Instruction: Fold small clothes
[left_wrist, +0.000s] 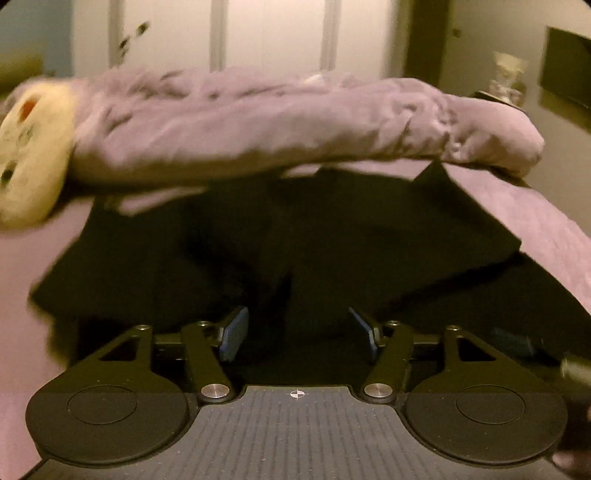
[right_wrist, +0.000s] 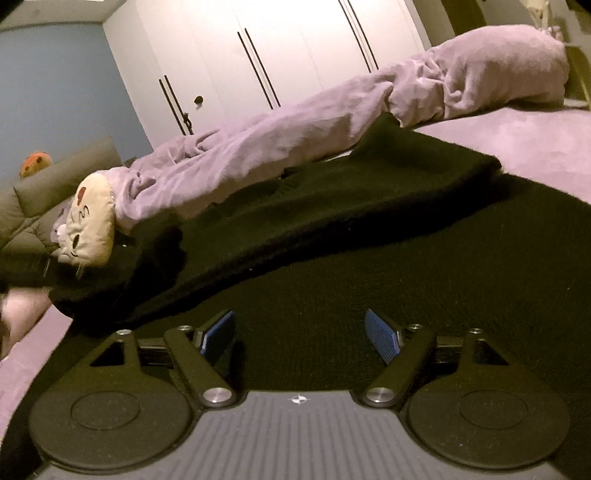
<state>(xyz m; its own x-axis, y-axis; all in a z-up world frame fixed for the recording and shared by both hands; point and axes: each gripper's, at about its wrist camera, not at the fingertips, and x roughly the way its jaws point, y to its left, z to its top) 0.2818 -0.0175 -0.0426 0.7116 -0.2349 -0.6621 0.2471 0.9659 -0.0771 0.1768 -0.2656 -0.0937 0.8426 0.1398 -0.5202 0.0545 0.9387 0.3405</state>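
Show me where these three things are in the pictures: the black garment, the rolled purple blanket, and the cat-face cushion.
black garment (right_wrist: 369, 236): right wrist view, on its folded upper layer.
rolled purple blanket (right_wrist: 258, 147): right wrist view, on the middle of the roll.
cat-face cushion (right_wrist: 92, 218): right wrist view, on the cream face.

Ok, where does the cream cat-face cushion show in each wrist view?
Left wrist: cat-face cushion at the far left edge, blurred, against the bunched lilac duvet.
Right wrist: cushion at left, mid-height, at the same duvet's end.
Shared landmark: the black knit garment lying in front of the duvet.
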